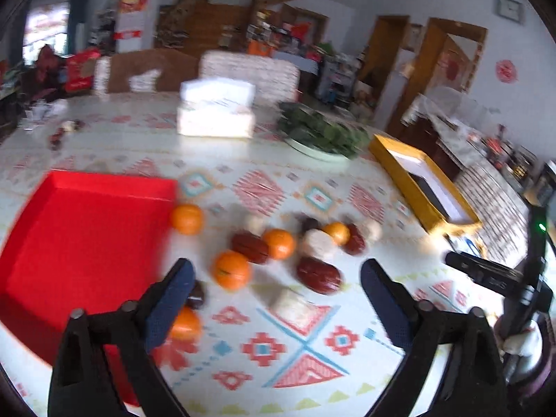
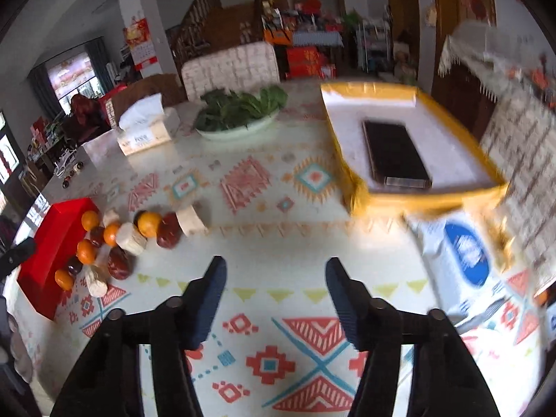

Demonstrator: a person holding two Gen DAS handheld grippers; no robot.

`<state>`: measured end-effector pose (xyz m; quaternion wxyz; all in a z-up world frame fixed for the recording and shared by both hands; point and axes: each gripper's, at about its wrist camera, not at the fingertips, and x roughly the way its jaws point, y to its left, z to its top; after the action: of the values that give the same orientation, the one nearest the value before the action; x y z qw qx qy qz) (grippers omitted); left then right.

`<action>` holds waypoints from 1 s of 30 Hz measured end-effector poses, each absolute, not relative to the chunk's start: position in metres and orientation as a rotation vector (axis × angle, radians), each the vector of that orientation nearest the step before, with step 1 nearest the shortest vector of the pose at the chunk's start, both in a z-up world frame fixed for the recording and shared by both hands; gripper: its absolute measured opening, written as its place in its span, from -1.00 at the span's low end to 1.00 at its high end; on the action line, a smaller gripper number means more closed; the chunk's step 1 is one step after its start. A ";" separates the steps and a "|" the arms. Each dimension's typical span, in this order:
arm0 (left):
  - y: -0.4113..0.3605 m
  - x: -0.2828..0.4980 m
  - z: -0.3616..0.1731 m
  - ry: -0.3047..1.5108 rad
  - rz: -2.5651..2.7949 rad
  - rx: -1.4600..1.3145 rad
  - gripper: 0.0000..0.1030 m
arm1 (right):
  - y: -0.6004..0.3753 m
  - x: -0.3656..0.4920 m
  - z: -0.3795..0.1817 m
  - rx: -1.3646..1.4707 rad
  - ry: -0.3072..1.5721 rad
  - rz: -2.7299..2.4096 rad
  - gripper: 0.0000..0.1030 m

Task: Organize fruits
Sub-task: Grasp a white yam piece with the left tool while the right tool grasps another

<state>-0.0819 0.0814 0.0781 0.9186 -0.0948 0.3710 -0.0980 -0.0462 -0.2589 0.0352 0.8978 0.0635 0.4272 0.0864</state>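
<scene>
Left gripper: fingers spread wide, nothing between them, hanging over the patterned bench just short of the fruit. Right gripper: fingers apart at a moderate gap, nothing pinched, over bare cloth well to the right of the fruit. Fruit, all loose on the bench: one orange between the left fingertips' line and the pile; a second orange partly hidden behind the left finger, a dark fruit just above it; a third orange touching or just beside the red tray's corner; two more oranges in the cluster; dark red dates lying among them; pale, rough lumps, kind cannot be told, mixed in. Red tray: left of the fruit, no fruit seen in it. Yellow tray: far right, white-lined, holding a flat black box. White packet with blue label: just in front of the yellow tray. Bowl of greens: far side of the bench. Tissue box: left of the bowl. Small dark items, too small to tell: far left edge. Chairs: beyond the bench.
</scene>
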 end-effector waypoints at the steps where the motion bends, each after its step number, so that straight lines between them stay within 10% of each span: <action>1: 0.074 -0.080 0.074 0.778 -0.226 -0.187 0.72 | -0.258 -0.044 0.035 0.145 0.886 0.194 0.18; 13: 0.046 -0.061 0.026 0.882 -0.246 -0.062 0.38 | -0.202 0.015 0.023 0.238 0.921 0.349 0.18; 18: 0.045 -0.052 0.014 0.936 -0.266 -0.032 -0.33 | -0.194 0.037 0.009 0.275 0.954 0.336 0.16; 30: 0.036 -0.056 0.011 0.923 -0.254 0.051 -0.36 | -0.167 0.048 -0.006 0.197 0.984 0.352 -0.39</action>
<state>-0.0559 0.0365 0.0110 0.8872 0.0246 0.4442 -0.1223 0.0477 -0.1666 -0.0057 0.8618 0.0941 0.4693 0.1677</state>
